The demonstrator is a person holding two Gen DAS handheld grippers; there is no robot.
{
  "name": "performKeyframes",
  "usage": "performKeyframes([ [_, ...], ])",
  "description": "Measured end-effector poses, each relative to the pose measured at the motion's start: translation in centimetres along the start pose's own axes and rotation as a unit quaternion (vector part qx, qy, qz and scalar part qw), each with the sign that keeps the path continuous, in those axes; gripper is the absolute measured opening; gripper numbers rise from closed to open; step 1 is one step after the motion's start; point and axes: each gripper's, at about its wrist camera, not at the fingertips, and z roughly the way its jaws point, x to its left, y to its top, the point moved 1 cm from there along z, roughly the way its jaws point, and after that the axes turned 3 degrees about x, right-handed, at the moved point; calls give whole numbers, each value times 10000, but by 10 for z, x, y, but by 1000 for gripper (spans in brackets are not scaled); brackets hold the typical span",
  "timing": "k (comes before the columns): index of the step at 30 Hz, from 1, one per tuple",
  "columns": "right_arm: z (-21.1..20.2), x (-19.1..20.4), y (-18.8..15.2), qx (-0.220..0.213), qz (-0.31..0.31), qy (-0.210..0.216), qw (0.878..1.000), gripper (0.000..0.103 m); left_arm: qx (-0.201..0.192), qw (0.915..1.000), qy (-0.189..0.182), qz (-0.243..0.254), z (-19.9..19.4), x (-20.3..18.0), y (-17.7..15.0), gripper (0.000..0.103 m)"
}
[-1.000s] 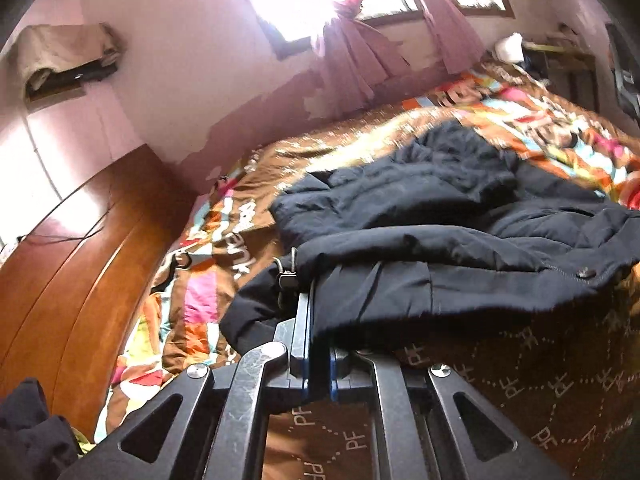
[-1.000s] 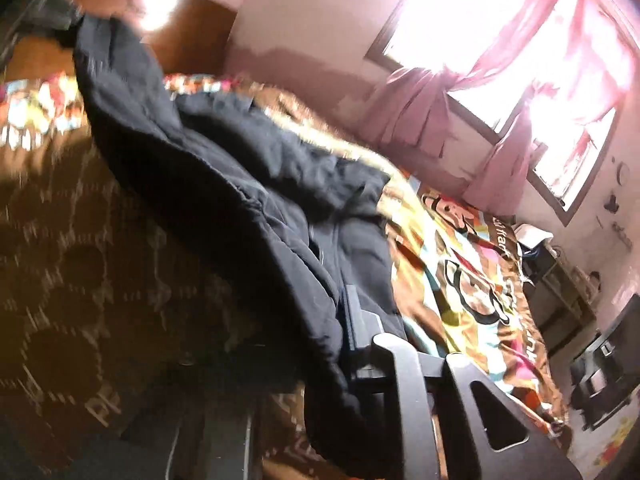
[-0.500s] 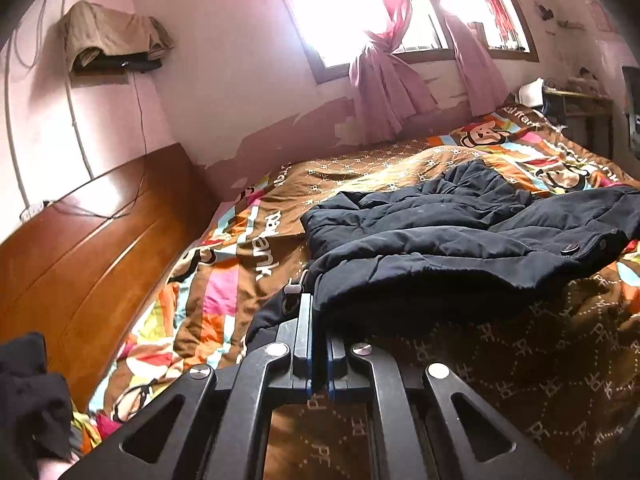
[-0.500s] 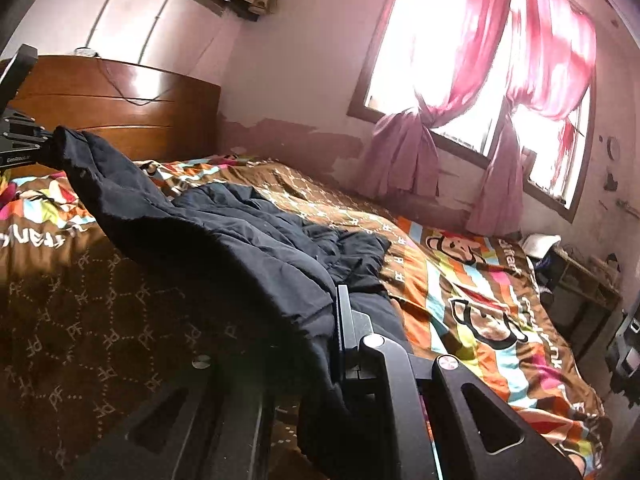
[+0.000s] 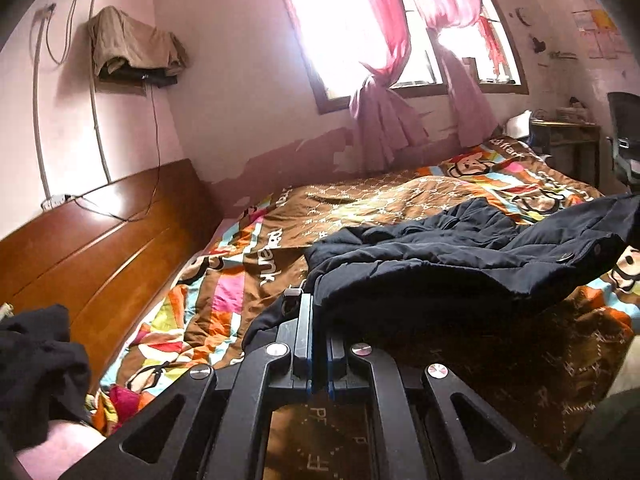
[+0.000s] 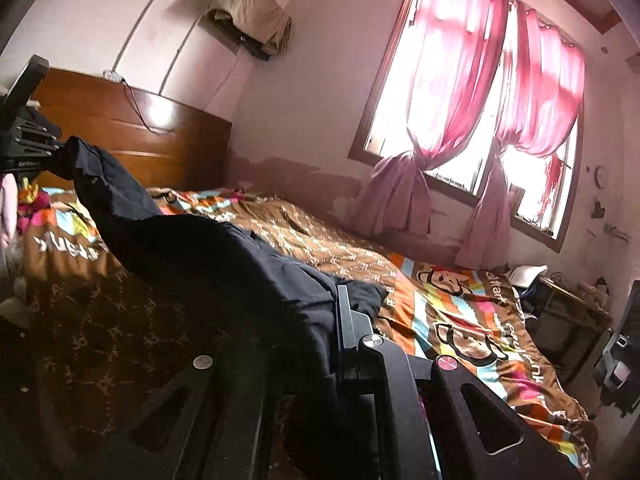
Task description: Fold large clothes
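Note:
A large black padded jacket is stretched above the bed between both grippers. My left gripper is shut on one corner of the jacket's edge, next to a small metal zip pull. In the right wrist view the jacket drapes over my right gripper, which is shut on the other corner; its left finger is hidden under the cloth. The left gripper shows at the far left of that view, holding the jacket's raised end. The jacket's middle sags onto the bedspread.
The bed carries a brown and multicoloured cartoon-monkey bedspread. A wooden headboard stands at the left. Pink curtains hang at the window beyond. A small table and a dark chair are at the bed's far end. Dark clothing lies bottom left.
Both grippers have risen and pulled back, lifting the jacket's near edge off the bed. The views now tilt up toward the wall and window.

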Motion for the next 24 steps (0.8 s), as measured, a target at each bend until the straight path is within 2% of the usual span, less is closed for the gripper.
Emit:
performKeyframes([
  [7,-41,-8,20,-81,-256,41,9996,6,-170,9995,-65,245,-40,-1,9,4],
  [11,-49,-13,35,-159,-337,62,9993,6,-262,9994,-76,231,-43,2,20,4],
  [18,1,-17,50,-29,-384,63,9992,6,-55,9999,-130,49,2,8,35,4],
  [24,66,-27,60,148,-418,89,9990,6,88,10000,-31,24,52,8,50,4],
])
